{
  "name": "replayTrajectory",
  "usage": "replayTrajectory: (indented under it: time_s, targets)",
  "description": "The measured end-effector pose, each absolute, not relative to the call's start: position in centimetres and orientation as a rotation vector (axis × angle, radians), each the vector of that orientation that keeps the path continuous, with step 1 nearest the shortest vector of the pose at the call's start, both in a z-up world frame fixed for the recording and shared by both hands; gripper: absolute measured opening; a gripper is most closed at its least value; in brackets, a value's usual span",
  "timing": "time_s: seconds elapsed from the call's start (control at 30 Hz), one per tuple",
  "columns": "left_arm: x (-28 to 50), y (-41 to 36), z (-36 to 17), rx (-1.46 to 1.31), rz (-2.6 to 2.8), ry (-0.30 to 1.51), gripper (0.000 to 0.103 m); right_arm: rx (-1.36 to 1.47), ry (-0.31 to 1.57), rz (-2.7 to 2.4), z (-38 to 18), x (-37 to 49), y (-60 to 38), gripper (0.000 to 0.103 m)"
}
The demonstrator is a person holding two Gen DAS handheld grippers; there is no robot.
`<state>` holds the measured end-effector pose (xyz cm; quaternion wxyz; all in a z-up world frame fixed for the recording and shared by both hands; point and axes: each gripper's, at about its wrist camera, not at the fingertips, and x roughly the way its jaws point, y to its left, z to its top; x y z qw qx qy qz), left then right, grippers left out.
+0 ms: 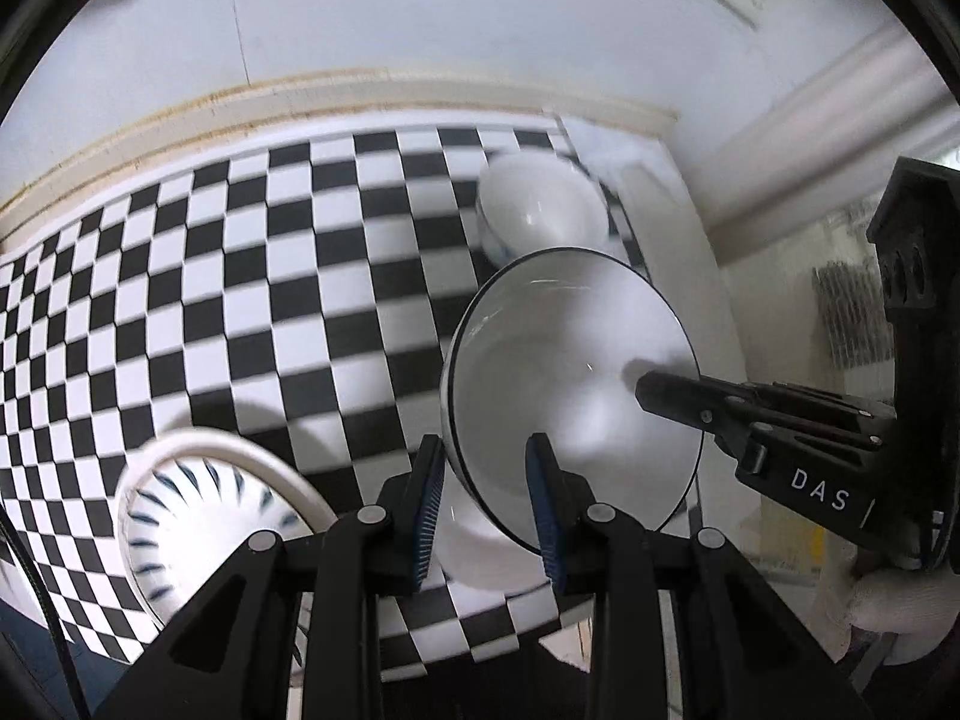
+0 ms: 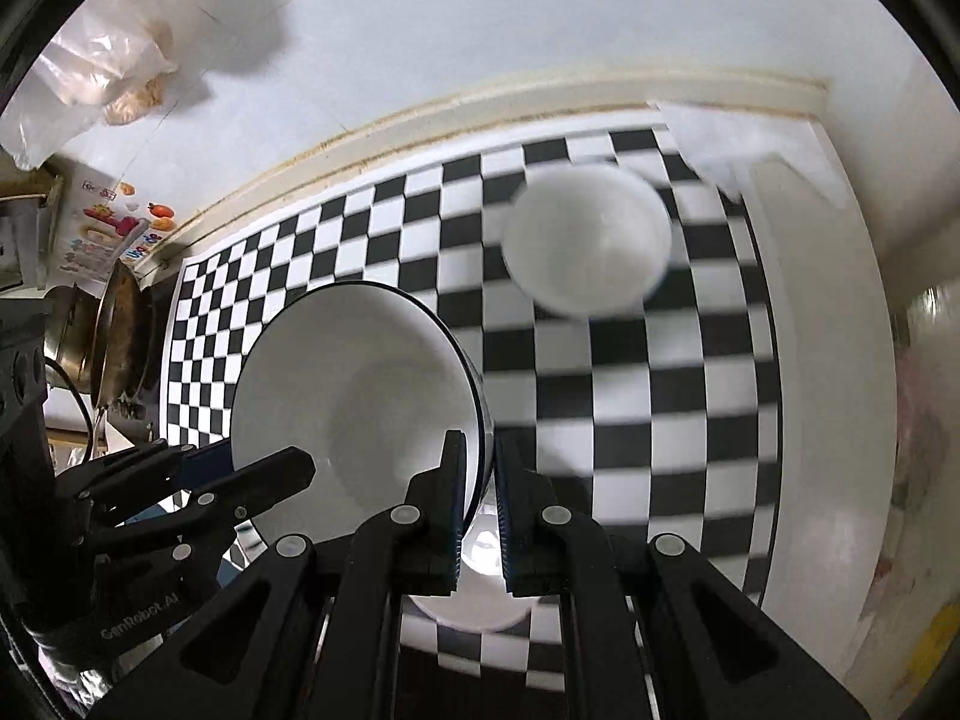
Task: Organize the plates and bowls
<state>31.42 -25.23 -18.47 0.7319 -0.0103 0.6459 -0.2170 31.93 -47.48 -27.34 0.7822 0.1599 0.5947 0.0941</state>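
Left wrist view: left gripper (image 1: 489, 492) is straddling the near rim of the black-rimmed bowl (image 1: 564, 372), jaws half open, one finger inside and one outside, with a visible gap. The bowl is tilting above the checkered cloth (image 1: 240, 300). The right gripper (image 1: 666, 396) is reaching in from the right. A striped bowl (image 1: 198, 516) is sitting near left, a plain white bowl (image 1: 540, 210) far.

Right wrist view: right gripper (image 2: 483, 516) is pinching the black-rimmed bowl's (image 2: 354, 384) right rim, jaws narrow. The left gripper (image 2: 282, 468) is entering from the left. A small white bowl (image 2: 480, 600) is sitting underneath.
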Motion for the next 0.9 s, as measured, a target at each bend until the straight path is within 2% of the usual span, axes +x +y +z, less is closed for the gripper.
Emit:
replayTrajectory:
  time_s: [0.43,0.9]
  targets:
    - [26.8,-26.2,-24.7,0.060,-0.484,1.551,0.025,0.403,1.368,0.153,-34.8,26.2,-47.3,0.011]
    - [26.3,-27.2,-27.0,0.151,-0.452,1.563,0.025,0.379,1.389,0.134,-36.9,25.7,-46.5,0.011]
